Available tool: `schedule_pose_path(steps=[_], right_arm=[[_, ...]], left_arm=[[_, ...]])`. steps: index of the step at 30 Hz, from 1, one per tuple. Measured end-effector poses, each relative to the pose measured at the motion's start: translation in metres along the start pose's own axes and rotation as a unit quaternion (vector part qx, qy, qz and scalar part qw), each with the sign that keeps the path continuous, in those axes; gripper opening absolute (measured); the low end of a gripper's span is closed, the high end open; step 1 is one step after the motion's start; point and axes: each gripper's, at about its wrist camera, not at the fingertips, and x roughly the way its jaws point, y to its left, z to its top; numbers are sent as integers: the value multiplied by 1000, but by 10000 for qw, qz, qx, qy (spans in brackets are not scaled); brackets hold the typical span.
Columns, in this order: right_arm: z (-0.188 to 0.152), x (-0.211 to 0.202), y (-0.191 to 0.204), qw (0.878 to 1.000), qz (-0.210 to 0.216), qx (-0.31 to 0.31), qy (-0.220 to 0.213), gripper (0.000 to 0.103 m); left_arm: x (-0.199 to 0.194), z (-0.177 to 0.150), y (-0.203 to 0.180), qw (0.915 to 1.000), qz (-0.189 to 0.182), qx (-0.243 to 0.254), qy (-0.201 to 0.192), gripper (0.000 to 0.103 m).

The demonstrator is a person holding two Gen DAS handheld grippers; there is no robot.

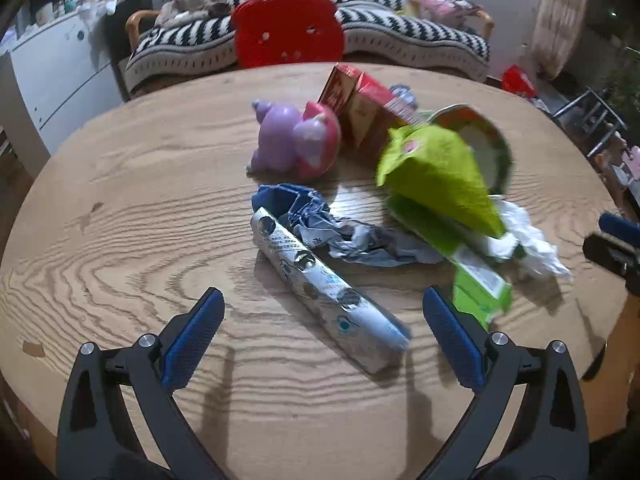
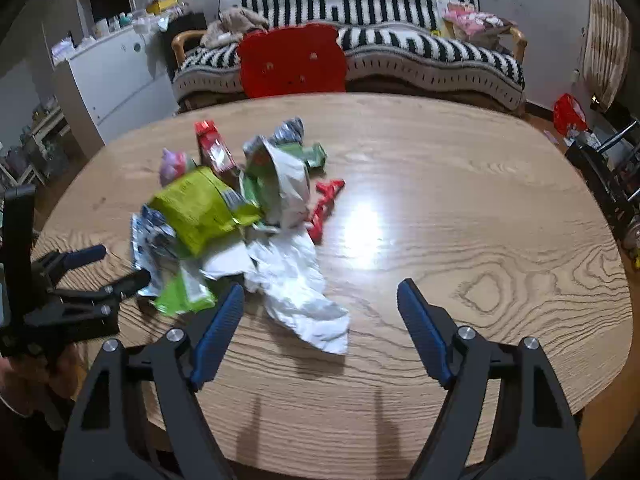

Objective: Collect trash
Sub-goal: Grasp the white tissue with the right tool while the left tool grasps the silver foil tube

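Two open claws hover over a heap of trash on a round wooden table. The left gripper stands wide, empty, with a silver wrapper tube lying between its fingers; the right gripper, also open and holding nothing, faces a crumpled white paper. A clean pick likely means lowering squarely over one piece, clear of the green bag and the purple toy behind.

A striped sofa stands beyond the wooden table's far edge, a red chair back between; white cabinet left.
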Motion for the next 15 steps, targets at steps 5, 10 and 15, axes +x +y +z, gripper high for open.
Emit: schedule_pose_path(steps=[5, 10, 15], right_arm=[[-5, 29, 9, 9991, 126, -265, 307, 70], [-6, 49, 16, 9978, 10, -441, 491, 52], [-5, 47, 13, 9982, -37, -393, 441, 24]], left_arm=[[18, 1, 9, 9996, 121, -206, 163, 96], [25, -1, 12, 9995, 167, -219, 146, 96], [18, -3, 9, 9997, 178, -135, 37, 56]])
